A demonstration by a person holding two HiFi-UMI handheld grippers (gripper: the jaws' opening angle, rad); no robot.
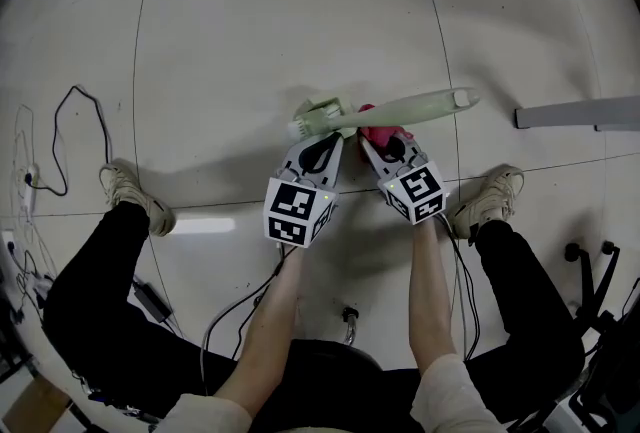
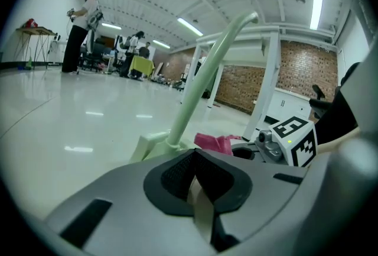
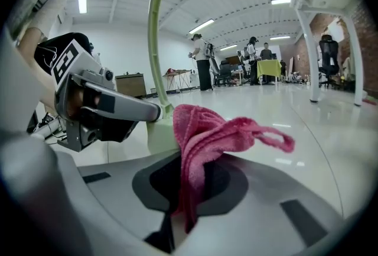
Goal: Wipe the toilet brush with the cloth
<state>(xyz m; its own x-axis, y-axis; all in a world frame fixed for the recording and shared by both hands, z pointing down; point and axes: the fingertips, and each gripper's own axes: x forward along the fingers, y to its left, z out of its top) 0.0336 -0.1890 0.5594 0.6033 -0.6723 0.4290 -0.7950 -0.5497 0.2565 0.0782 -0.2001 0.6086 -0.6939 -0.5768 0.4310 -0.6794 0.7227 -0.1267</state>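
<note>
- Head view: toilet brush (image 1: 400, 108), pale green, lies crosswise above the glossy floor (image 1: 250, 31), head at its left end and handle tip at its right.
- Left gripper (image 1: 318, 133) meets the brush head from below. Right gripper (image 1: 385, 143) sits just beside it, under the handle's middle, with the pink cloth (image 1: 378, 134) against the handle.
- Left gripper view: fingers (image 2: 177, 175) closed tight on a thin pale strip that looks like part of the brush. The brush head lies just past them and the handle rises up and right. The cloth shows to the right of the brush head.
- Right gripper view: fingers (image 3: 230, 184) pinched shut on the cloth, whose folds spill over them. The brush handle arches up at left.
</note>
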